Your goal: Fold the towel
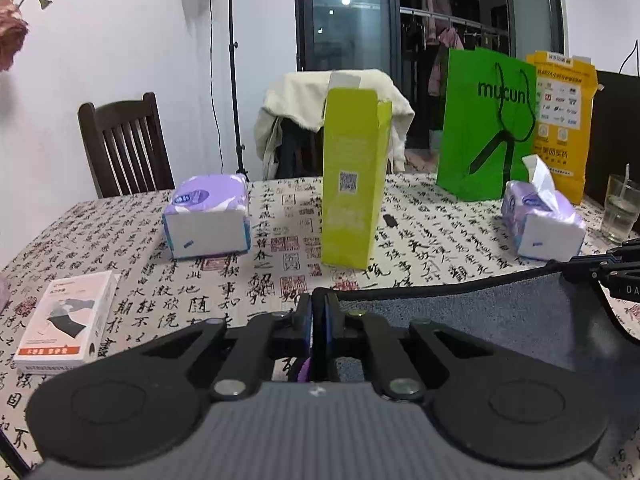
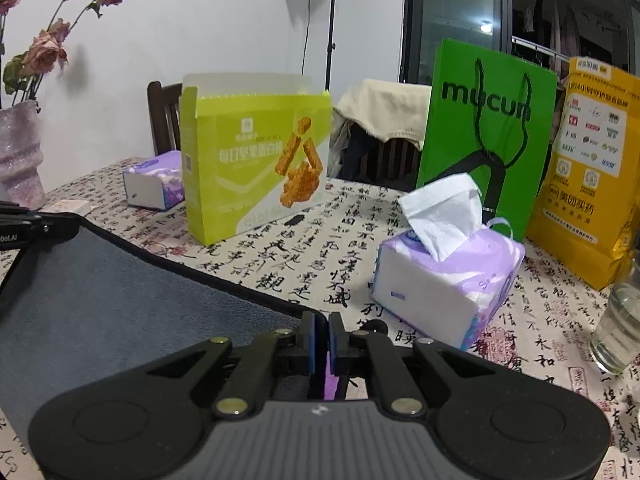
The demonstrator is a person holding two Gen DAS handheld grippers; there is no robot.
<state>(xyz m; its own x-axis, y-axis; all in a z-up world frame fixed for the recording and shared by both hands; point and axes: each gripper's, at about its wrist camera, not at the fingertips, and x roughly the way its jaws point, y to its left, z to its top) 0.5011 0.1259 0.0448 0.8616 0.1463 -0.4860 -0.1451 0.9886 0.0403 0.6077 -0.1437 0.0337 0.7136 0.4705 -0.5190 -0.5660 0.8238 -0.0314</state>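
Pinching the gray towel (image 1: 460,320) at its upper edge with both tools: left gripper (image 1: 319,312) clenched on the hem at lower centre of the left wrist view, right gripper (image 2: 322,332) clenched on the same black-bound edge at lower centre of the right wrist view. Jaws standing almost together in both views, with only a thin dark seam between the blue pads. Possibly holding just a fold of hem rather than the full thickness; hidden by the fingers, so hard to say.

Stretching between the two tools, the towel filling the lower right of the left view and the lower left of the right view, its bound edge bowing slightly, over the calligraphy-print tablecloth (image 1: 280,240). Whether hanging free or resting on the table below: not shown.

Judging by the fuzzy nap and the sag along the edge: soft, limp, light, not fragile, not slippery against rubber pads. Likely drooping and swinging when lifted, so gripping at the two corners of one edge and keeping it taut looking like the sound choice; holding mid-edge risking bunching.

Standing beyond, toward the middle of both frames: a tall lime-green box (image 2: 256,160), open at the top; a purple tissue pack (image 2: 448,276) just right of the right tool; a glass (image 2: 618,320) at far right. Sweeping the towel forward risking toppling the box or the glass.
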